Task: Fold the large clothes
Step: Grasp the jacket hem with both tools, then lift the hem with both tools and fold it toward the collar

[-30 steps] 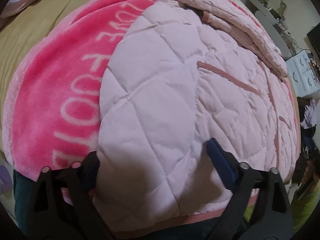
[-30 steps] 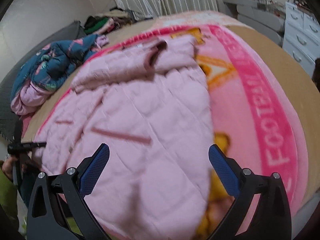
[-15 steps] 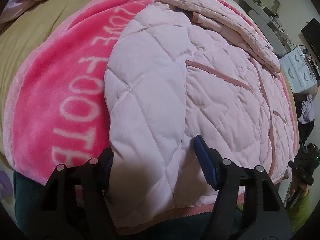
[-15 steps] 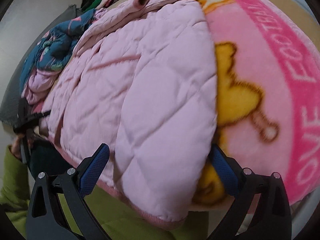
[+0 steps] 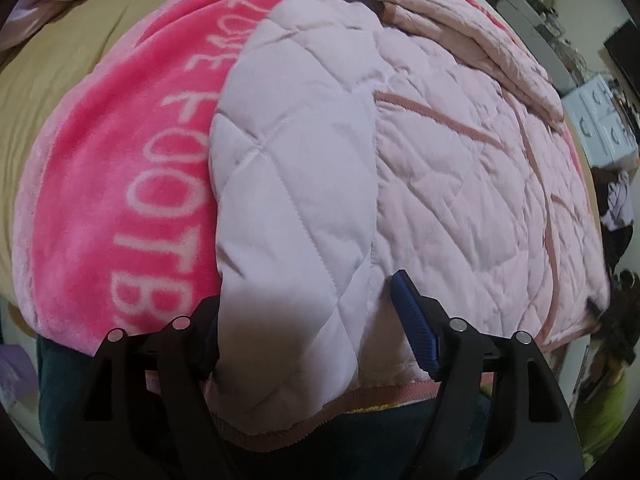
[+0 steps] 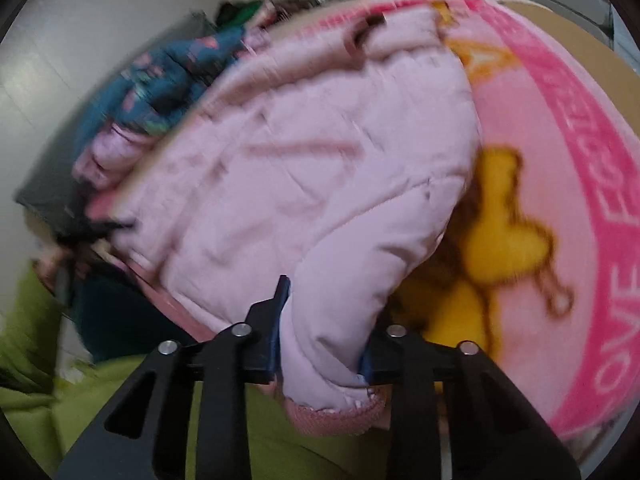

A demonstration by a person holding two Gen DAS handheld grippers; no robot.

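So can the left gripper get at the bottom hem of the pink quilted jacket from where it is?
Probably yes: the left gripper is open and already straddles the jacket just above its hem, with nothing between them.

Right wrist view motion-blurred: pile of clothes (image 6: 168,80) indistinct. Left gripper's (image 5: 316,332) left finger mostly hidden behind quilted jacket (image 5: 320,200). Blanket (image 5: 120,184) lettering covered partway by the jacket; grip contact unconfirmed.
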